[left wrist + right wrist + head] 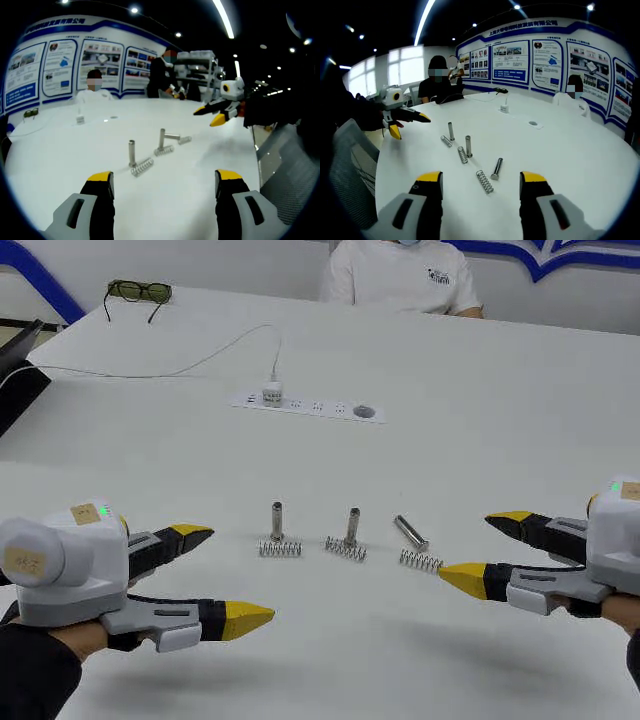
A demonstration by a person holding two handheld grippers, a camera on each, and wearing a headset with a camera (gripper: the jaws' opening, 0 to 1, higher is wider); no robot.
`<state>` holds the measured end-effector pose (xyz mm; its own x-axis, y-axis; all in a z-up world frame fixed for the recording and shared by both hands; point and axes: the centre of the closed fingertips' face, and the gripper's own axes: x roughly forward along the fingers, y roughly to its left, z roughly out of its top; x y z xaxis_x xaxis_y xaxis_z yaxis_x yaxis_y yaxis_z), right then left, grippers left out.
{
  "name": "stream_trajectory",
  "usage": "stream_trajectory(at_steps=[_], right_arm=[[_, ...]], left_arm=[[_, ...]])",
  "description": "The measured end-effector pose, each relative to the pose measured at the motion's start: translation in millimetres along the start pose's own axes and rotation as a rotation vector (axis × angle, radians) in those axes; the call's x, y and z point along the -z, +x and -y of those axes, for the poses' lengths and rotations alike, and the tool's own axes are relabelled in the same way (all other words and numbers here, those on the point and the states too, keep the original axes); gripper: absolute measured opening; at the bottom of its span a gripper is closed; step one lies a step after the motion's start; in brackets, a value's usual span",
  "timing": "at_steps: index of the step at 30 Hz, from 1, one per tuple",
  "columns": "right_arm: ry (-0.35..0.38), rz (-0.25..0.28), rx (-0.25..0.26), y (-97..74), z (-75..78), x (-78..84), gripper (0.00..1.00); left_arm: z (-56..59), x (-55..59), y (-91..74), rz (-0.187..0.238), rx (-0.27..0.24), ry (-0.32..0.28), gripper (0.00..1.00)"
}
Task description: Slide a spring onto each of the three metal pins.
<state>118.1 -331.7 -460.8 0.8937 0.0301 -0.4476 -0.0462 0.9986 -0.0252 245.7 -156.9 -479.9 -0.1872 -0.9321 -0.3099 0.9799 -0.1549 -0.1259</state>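
Observation:
Three metal pins lie in a row on the white table (470, 420). The left pin (276, 520) and the middle pin (352, 525) stand upright; the right pin (410, 532) lies on its side. In front of each pin lies a spring: the left spring (280, 549), the middle spring (345, 549) and the right spring (421, 560). My left gripper (228, 573) is open at the near left, apart from the pins (132, 152). My right gripper (478, 547) is open, its near tip close to the right spring (483, 181). Both hold nothing.
A white power strip (308, 405) with a plugged-in charger (272, 393) and a cable lies behind the pins. Dark glasses (138, 290) rest at the far left. A person in white (400, 275) sits at the far side. A dark object (15, 370) is at the left edge.

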Motion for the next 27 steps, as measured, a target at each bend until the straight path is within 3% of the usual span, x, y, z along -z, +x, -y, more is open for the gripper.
stream_trajectory(at_steps=[14, 27], right_arm=[[0.022, -0.032, 0.032, 20.0, 14.4, -11.5, 0.54], [0.041, -0.1, 0.071, 44.6, 29.3, -12.2, 0.42]], left_arm=[[1.2, 0.3, 0.6, -0.002, 0.001, 0.0, 0.84], [0.4, 2.2, 0.0, -0.007, -0.003, -0.006, 0.84]])
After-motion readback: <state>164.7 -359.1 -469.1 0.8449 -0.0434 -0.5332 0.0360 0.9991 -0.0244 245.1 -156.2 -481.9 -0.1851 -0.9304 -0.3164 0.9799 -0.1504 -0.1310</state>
